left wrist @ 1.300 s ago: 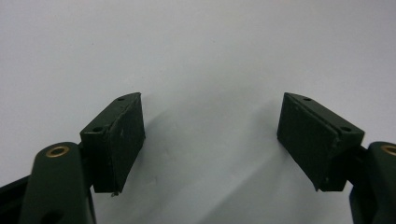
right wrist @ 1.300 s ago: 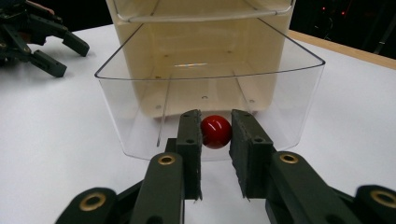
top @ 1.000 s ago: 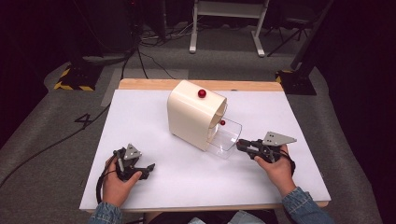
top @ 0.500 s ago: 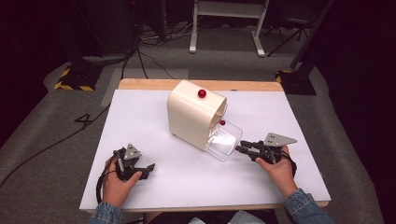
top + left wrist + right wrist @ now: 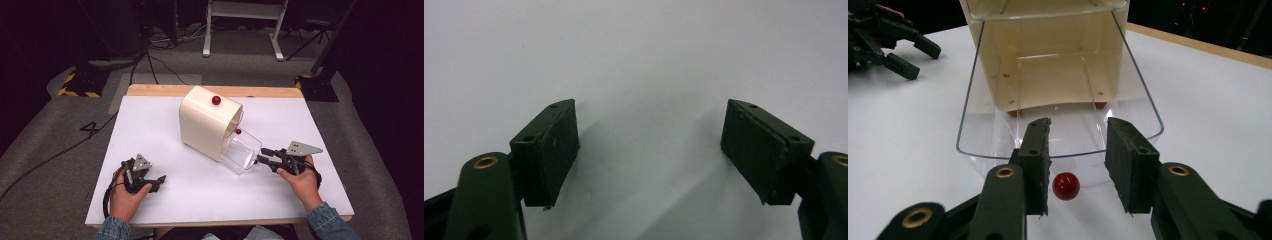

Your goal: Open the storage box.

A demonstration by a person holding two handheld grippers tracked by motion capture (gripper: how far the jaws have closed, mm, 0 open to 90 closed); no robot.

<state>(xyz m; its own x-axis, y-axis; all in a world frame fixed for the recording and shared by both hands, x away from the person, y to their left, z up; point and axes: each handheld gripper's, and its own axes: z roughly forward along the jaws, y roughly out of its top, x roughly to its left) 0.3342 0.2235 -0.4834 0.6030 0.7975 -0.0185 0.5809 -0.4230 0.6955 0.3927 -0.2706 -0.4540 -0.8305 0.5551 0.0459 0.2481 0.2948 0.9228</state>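
Drawer [image 5: 242,153] (clear, pulled out) on white table [image 5: 150,125], dark room around

Dim lab: floor cables [image 5: 150,55], hazard-taped stand [image 5: 80,82].

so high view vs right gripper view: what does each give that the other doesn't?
High view alone: the cream box's rounded top with its red knob, the person's hands, the floor cables beyond the table.

Right gripper view alone: inside the clear drawer, pulled out and holding nothing visible, and the right gripper with jaws open either side of the drawer's red knob, above it, not closed on it.

Both: cream box, clear drawer, white tabletop, left gripper resting apart, jaws open.
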